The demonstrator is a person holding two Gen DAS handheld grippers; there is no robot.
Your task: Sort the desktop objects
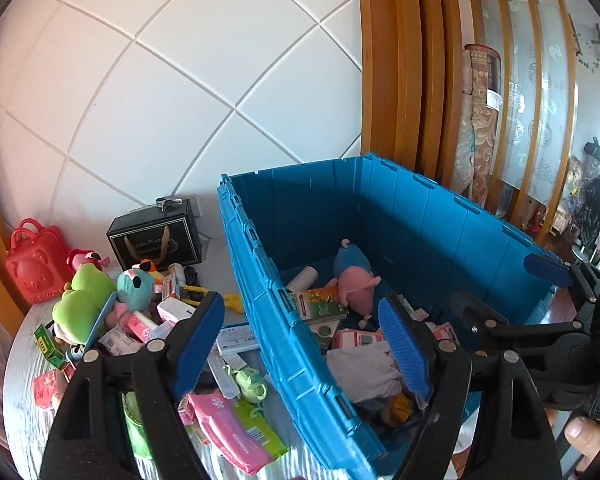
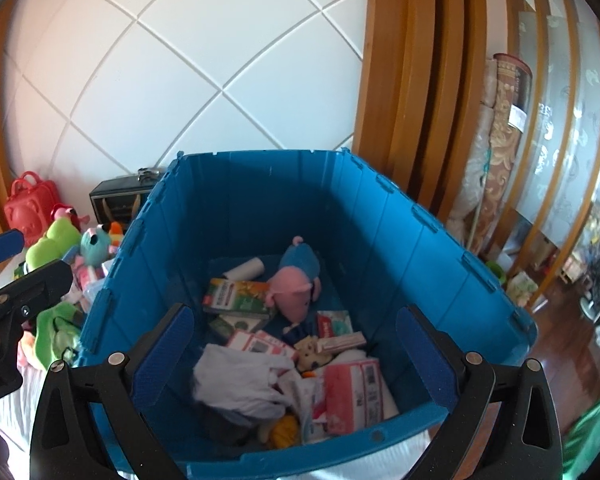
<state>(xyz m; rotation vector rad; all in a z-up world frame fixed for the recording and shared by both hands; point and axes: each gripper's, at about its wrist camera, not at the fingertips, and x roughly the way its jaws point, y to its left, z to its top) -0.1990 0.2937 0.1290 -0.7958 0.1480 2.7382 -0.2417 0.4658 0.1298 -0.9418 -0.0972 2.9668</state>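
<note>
A blue plastic crate stands on the table. In it lie a pink plush with a blue top, a white cloth, a green and red box and pink packets. My left gripper is open and empty, its fingers straddling the crate's left wall from above. My right gripper hangs open and empty over the crate's near end. Loose items crowd the table left of the crate: a green frog plush, a teal plush and pink packets.
A red toy bag and a black gift box stand at the back against the white tiled wall. Wooden slats and rolled rugs stand right of the crate. A thumb shows at the lower right.
</note>
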